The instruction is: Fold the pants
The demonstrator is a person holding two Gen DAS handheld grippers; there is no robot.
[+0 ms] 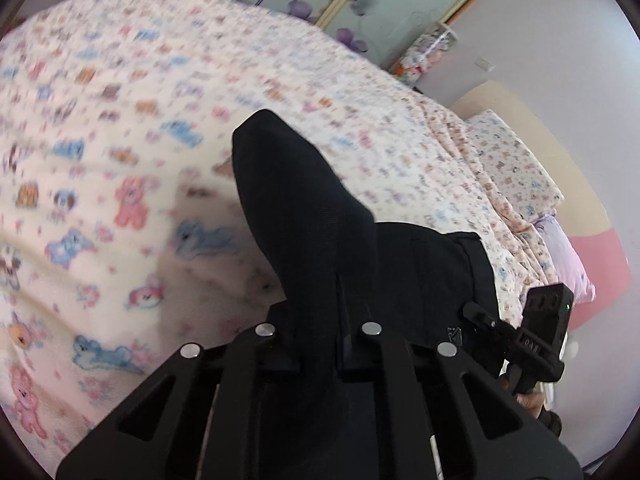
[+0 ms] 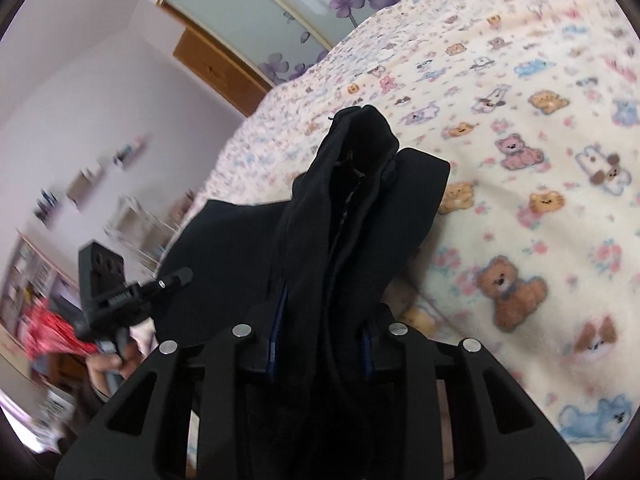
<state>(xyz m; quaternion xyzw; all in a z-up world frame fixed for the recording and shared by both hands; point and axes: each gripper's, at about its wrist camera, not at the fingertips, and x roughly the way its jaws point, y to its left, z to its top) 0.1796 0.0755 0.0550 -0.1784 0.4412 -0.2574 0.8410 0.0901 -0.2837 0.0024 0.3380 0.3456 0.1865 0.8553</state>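
Note:
The black pants (image 1: 304, 216) hang lifted above the bed, stretched between both grippers. My left gripper (image 1: 320, 344) is shut on the pants; the cloth bunches out between its fingers and hides the tips. My right gripper (image 2: 324, 332) is shut on the pants (image 2: 352, 208) too, with thick folds rising from between its fingers. The right gripper also shows in the left wrist view (image 1: 536, 336) at the lower right. The left gripper shows in the right wrist view (image 2: 116, 292) at the left, with the pants spanning towards it.
The bed is covered by a cream blanket with a cartoon animal print (image 1: 120, 160), also seen in the right wrist view (image 2: 540, 160). A pillow (image 1: 516, 168) lies at its head. A sliding wardrobe with purple flowers (image 2: 304, 4) stands behind. Shelves (image 2: 48, 248) stand at left.

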